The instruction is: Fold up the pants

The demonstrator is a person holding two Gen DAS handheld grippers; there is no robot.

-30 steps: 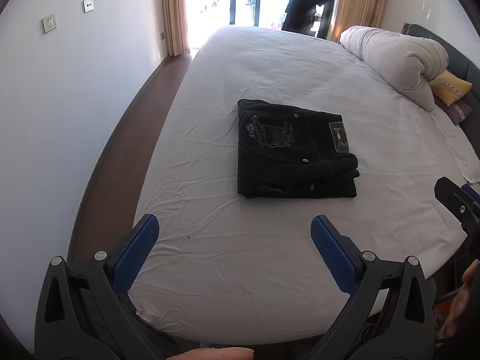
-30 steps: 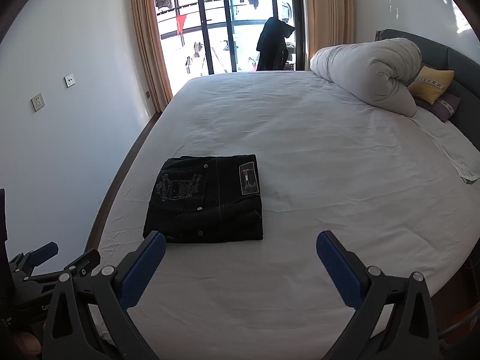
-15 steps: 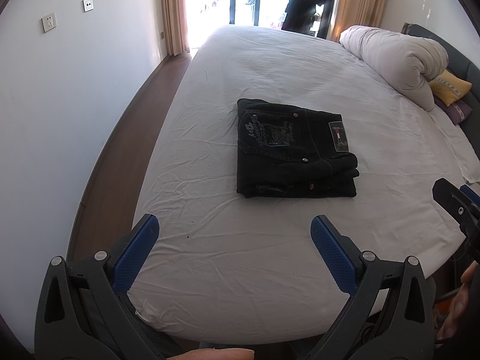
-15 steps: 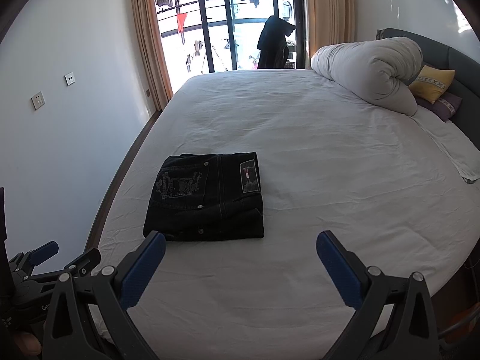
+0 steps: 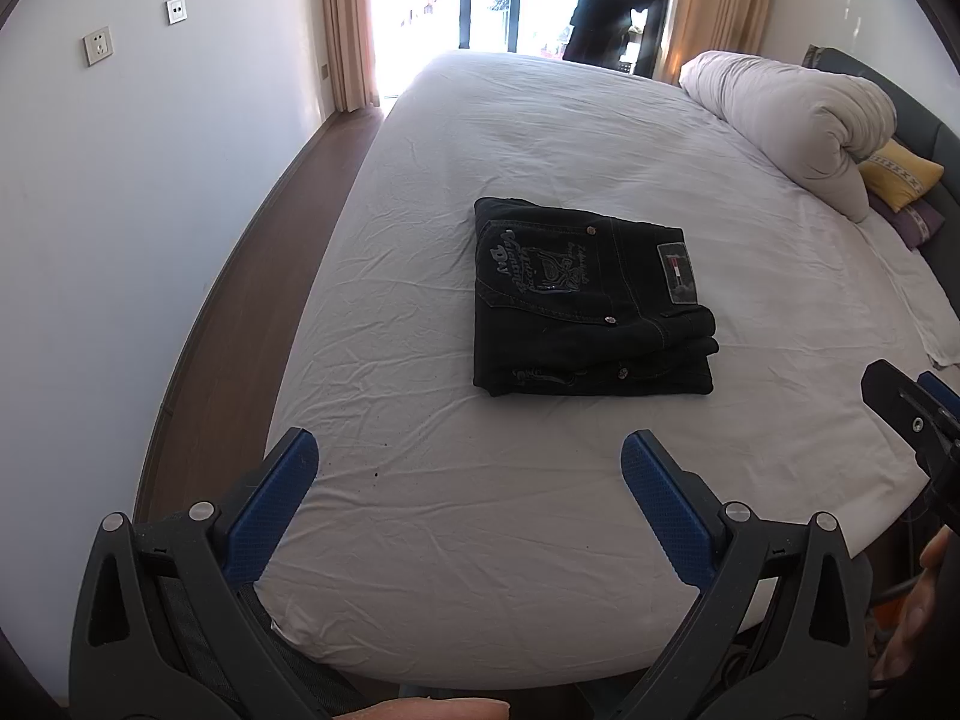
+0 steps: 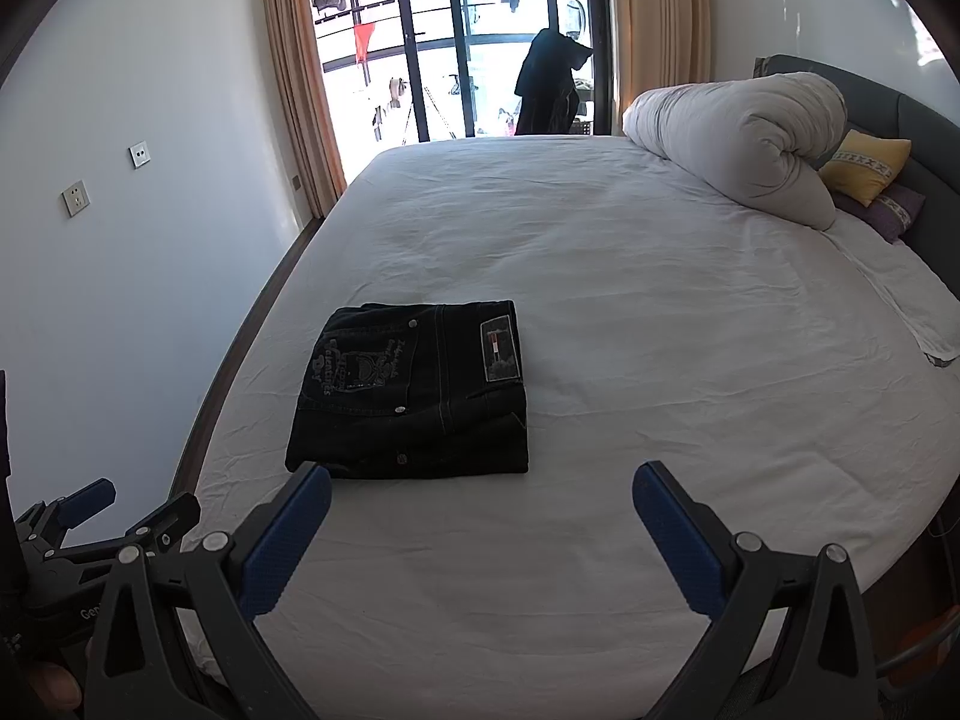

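Bed [image 5: 540,540] fills both views, its white sheet spread ahead of and beneath both grippers. Rolled duvet [image 6: 738,144] lies far ahead to the right of the right gripper, with a yellow pillow [image 6: 864,165] just beyond it. Black pants [image 5: 582,294] sit folded into a flat rectangle on the sheet, ahead of the left gripper [image 5: 468,459] and ahead-left of the right gripper [image 6: 480,489], well apart from both. Each gripper stands spread wide, blue pads [image 5: 270,510] holding nothing and touching nothing. Pale embroidered lettering covers the back pocket, too small to read; a waistband patch [image 6: 499,349] shows a red-and-white mark.
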